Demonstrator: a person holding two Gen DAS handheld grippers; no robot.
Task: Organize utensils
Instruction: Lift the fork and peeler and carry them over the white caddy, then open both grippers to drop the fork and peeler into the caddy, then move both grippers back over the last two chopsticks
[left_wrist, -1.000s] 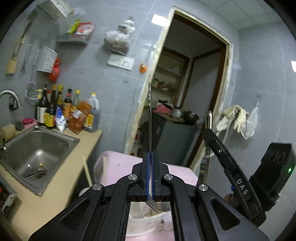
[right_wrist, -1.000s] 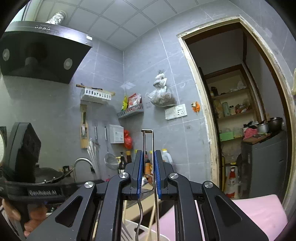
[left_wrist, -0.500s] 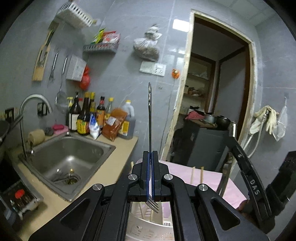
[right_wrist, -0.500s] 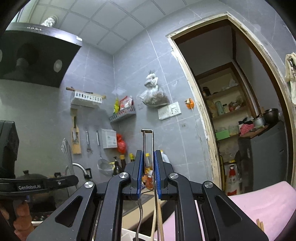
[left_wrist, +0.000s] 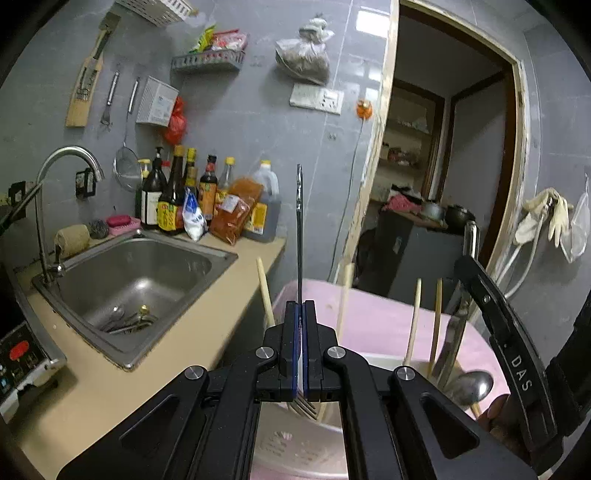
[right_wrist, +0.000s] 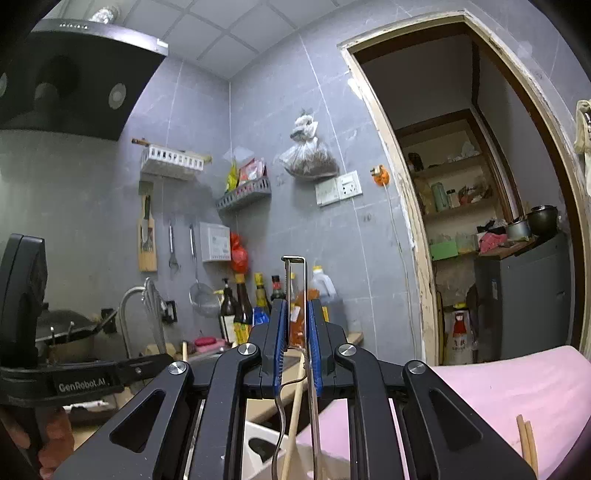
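My left gripper (left_wrist: 300, 306) is shut on a steel fork (left_wrist: 299, 229), handle up and tines down just over a white plastic utensil basket (left_wrist: 295, 446). Wooden chopsticks (left_wrist: 414, 317) and a spoon (left_wrist: 474, 384) stand in the basket. My right gripper (right_wrist: 295, 306) is shut on thin metal tongs (right_wrist: 303, 280) with a looped top; their lower end hangs over the basket (right_wrist: 258, 443). In the left wrist view the right gripper (left_wrist: 509, 354) shows at the right, held by a hand. In the right wrist view the left gripper (right_wrist: 85, 373) with the fork (right_wrist: 153, 310) shows at the left.
The basket stands on a pink cloth (right_wrist: 517, 387) beside a beige counter (left_wrist: 110, 387) with a steel sink (left_wrist: 140, 273), a tap (left_wrist: 55, 177) and sauce bottles (left_wrist: 173, 199). Two more chopsticks (right_wrist: 526, 443) lie on the cloth. An open doorway (left_wrist: 443, 166) is behind.
Both grippers have come down toward the basket with their utensils still held. The left view has tipped downward, so the chopsticks, the spoon and more of the basket now show.
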